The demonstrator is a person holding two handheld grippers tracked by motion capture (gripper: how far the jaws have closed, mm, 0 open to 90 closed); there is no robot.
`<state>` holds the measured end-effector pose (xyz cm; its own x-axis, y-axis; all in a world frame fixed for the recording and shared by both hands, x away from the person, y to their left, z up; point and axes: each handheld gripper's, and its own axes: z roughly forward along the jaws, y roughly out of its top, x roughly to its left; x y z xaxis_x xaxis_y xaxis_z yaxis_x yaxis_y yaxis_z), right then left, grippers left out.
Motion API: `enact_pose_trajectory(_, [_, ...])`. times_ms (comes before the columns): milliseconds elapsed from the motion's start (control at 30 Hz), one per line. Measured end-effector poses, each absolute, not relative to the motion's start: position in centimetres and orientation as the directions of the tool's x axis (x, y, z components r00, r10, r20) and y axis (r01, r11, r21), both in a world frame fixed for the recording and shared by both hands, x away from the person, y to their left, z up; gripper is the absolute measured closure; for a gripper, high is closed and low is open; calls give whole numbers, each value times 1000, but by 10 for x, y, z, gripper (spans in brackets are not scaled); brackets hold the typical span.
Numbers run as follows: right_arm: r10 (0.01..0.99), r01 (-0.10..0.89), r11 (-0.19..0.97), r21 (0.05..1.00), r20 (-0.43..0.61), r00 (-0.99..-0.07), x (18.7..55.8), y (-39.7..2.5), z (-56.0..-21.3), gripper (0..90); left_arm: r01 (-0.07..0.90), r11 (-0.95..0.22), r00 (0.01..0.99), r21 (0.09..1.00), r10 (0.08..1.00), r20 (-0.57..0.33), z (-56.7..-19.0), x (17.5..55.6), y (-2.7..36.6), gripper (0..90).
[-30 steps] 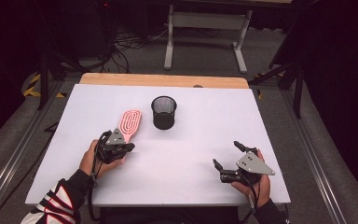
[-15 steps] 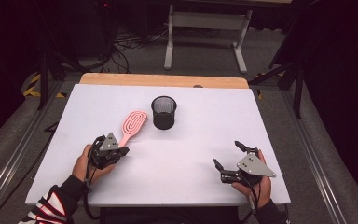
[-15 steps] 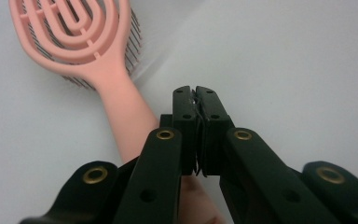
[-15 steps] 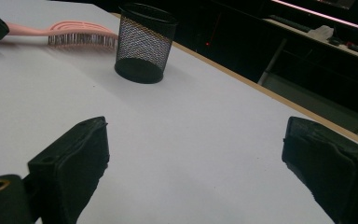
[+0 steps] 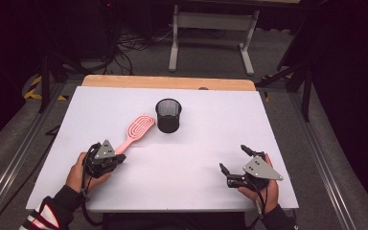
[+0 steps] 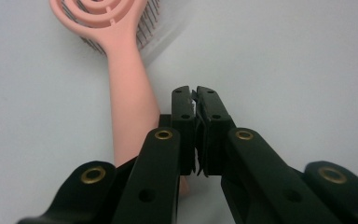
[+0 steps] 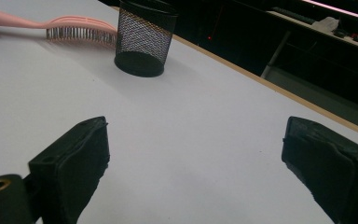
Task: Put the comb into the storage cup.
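As seen nearest: right gripper (image 5: 234, 166), jaws wide apart, idle on white table (image 5: 201, 158). Left gripper (image 5: 117, 160), jaws together, empty, beside pink hairbrush (image 5: 135, 130) handle. Beyond: black mesh cup (image 5: 168, 115), upright, near brush head. Step judged: approach. Next: opening jaws, straddling handle.

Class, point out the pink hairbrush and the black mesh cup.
pink hairbrush (image 5: 137, 128), high view, on its slotted head.
black mesh cup (image 7: 143, 36), right gripper view, on its mesh wall.
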<state>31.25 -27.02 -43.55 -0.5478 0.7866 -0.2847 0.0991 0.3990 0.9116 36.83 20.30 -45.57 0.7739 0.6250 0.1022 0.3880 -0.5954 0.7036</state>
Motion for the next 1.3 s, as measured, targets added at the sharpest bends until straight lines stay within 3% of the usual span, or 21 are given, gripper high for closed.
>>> enact_pose_trajectory(300, [788,98,396,913,-283,-547,312,-271,-435,79,351,-550,762,758,638,110,-439,356,217,803])
enact_pose_trajectory(600, [786,99,401,911,-286,-549,312,-270,-435,79,357,-530,732,770,670,122,-432,360,226,639])
enact_pose_trajectory(667, [782,98,405,909,-289,-552,312,-269,-435,80,373,-526,717,764,686,123,-430,363,225,500])
enact_pose_trajectory(900, [779,109,410,906,-285,-558,314,-268,-437,78,448,-501,685,740,725,76,-423,379,219,182])
enact_pose_trajectory(1033, [775,109,415,903,-288,-562,314,-267,-437,78,476,-535,690,698,720,81,-426,388,213,115])
enact_pose_trajectory(1100, [775,114,416,902,-286,-563,315,-267,-438,77,524,-542,694,657,719,39,-430,399,206,108])
enact_pose_trajectory(1300, [773,117,421,900,-288,-565,315,-267,-439,77,551,-555,698,624,715,20,-428,415,196,91])
